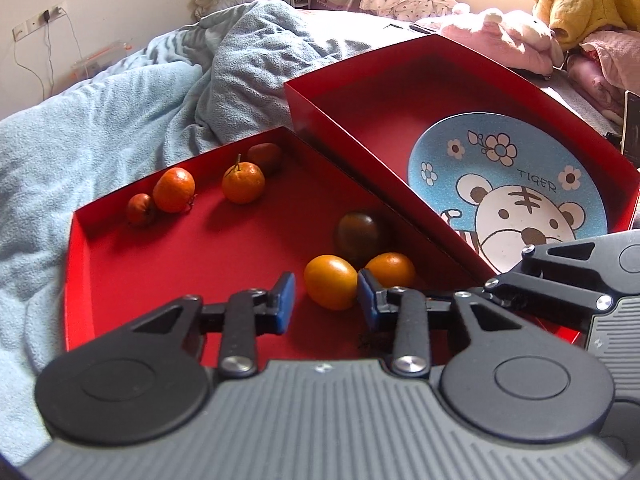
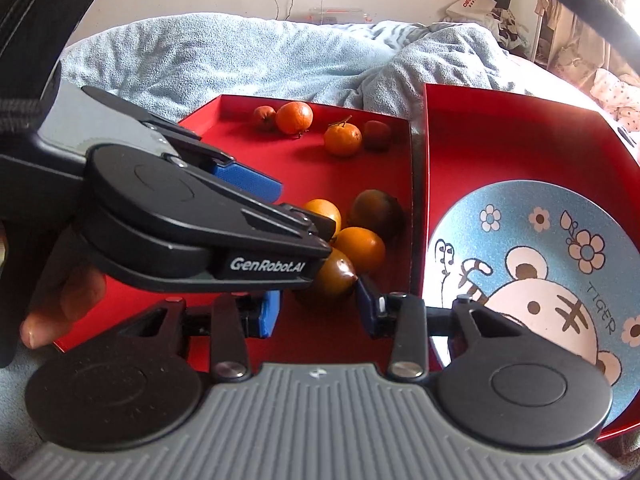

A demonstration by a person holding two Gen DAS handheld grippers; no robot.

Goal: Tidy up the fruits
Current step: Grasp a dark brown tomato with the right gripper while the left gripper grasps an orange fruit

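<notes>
Grab step: left gripper (image 1: 326, 300) half-open around a yellow-orange citrus (image 1: 330, 281), right gripper (image 2: 318, 307) half-open around a brownish fruit (image 2: 334, 276), neither pinched yet; next, squeeze and carry to the tiger plate (image 1: 508, 200).

fruits (image 1: 330, 282) in left tray (image 1: 80, 248), plate (image 1: 440, 152) in right tray (image 1: 360, 92)

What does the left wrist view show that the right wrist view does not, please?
Only left wrist: a yellow garment and a pink plush toy in the background. Only right wrist: a hand and a brownish fruit before the right gripper. Both: the red tray of fruit, the tiger plate, the blue blanket, and the left gripper flanking an orange fruit.
</notes>
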